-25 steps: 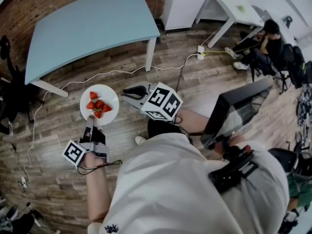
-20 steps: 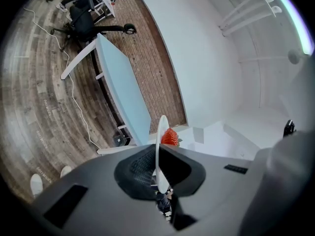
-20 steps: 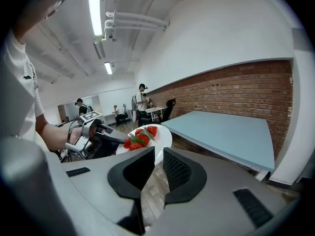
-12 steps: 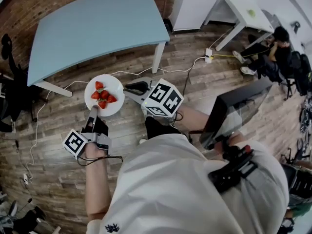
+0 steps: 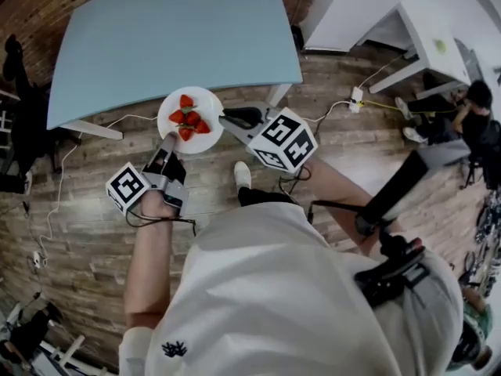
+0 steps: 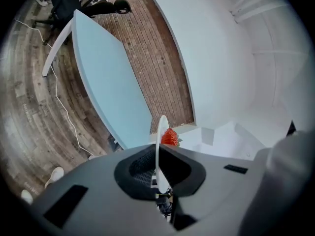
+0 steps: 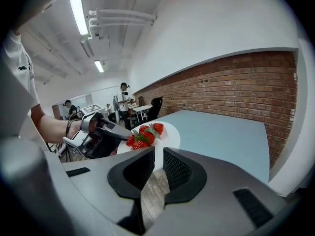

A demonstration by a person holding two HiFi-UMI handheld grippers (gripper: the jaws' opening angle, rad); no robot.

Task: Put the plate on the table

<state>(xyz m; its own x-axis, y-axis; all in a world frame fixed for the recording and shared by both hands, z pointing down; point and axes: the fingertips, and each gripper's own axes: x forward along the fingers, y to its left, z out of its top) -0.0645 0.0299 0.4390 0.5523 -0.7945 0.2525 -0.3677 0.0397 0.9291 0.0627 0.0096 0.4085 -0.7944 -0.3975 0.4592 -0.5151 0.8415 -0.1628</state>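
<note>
A white plate (image 5: 189, 118) carrying several strawberries (image 5: 188, 121) hangs over the near edge of the light-blue table (image 5: 180, 34). My left gripper (image 5: 167, 141) is shut on its near rim. In the left gripper view the plate (image 6: 158, 146) stands edge-on between the jaws, with one strawberry (image 6: 170, 137) showing past it. My right gripper (image 5: 235, 117) hovers just right of the plate, apart from it. Its jaws (image 7: 158, 154) stand almost together with nothing between them. From there I see the plate (image 7: 167, 132), the left gripper (image 7: 106, 129) and the table top (image 7: 216, 132).
The table's white leg (image 5: 274, 94) stands by the right gripper. Cables and a power strip (image 5: 356, 99) lie on the wood floor. A white table (image 5: 427, 34) and a seated person (image 5: 470, 108) are at far right. A black chair (image 5: 16, 77) is at left.
Both grippers and the plate have moved forward to the blue table; the plate now overlaps its near edge. The left gripper's hold on the rim is unchanged.
</note>
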